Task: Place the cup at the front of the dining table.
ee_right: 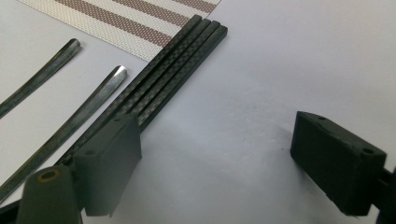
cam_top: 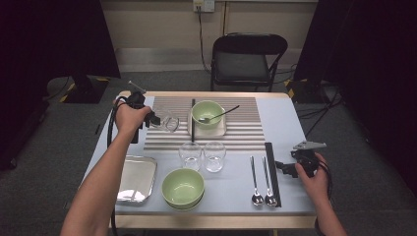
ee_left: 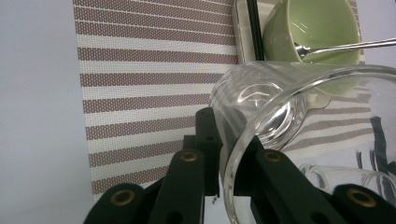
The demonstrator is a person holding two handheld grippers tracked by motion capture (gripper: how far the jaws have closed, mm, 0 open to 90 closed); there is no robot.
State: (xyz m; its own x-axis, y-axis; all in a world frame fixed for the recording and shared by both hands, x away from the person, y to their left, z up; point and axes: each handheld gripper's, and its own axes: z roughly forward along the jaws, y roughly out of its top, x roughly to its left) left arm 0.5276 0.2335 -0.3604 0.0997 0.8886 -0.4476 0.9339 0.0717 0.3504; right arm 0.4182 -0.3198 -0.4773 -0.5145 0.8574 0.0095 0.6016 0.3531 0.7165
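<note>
My left gripper (cam_top: 157, 119) is over the left end of the striped placemat (cam_top: 246, 137) and holds a clear glass (cam_top: 170, 122) tipped on its side. In the left gripper view the jaws (ee_left: 229, 140) are shut on the rim of the glass (ee_left: 280, 93), one inside the wall and one outside. At the right of the table my right gripper (cam_top: 285, 167) stands open just above the surface. In the right gripper view its jaws (ee_right: 224, 154) are wide apart with nothing between them, and the black chopsticks (ee_right: 177, 70) lie beside one jaw.
Two upright glasses (cam_top: 191, 155) (cam_top: 215, 156) stand at the placemat's near edge. A green bowl (cam_top: 206, 112) with a spoon sits on a white plate, another green bowl (cam_top: 183, 187) is near the front, and a metal tray (cam_top: 135, 177) lies at the left. Two spoons (cam_top: 255, 182) lie left of the chopsticks (cam_top: 272, 172).
</note>
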